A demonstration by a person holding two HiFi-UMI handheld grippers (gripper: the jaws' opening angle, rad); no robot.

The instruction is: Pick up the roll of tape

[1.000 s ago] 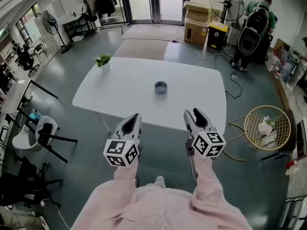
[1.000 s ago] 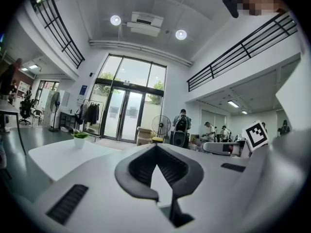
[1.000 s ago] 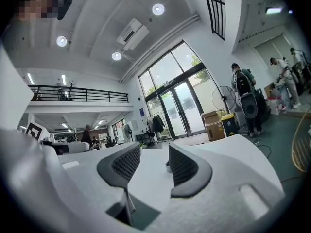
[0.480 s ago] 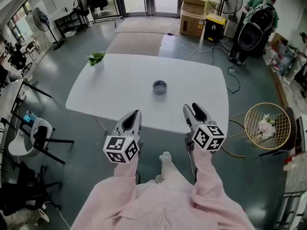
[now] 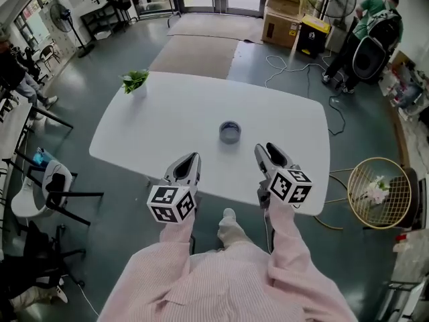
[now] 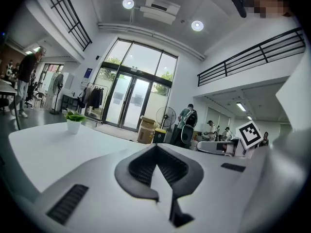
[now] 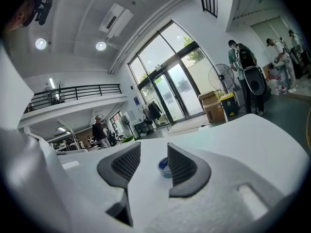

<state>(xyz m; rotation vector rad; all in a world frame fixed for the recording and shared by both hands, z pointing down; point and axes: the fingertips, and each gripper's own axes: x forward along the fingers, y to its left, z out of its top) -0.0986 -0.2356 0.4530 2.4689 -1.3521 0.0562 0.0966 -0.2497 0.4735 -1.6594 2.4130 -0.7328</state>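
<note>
Two claws hang over the near edge of the white rectangular bench (image 5: 167, 116). The left claw (image 5: 190, 158) has its jaws pressed together, and the right claw (image 5: 267, 150) has its jaws spread and holds nothing. Beyond them, the small grey-blue roll of tape (image 5: 230, 131) lies flat mid-bench. A small potted green plant (image 5: 135, 83) stands at the far left corner.
</note>
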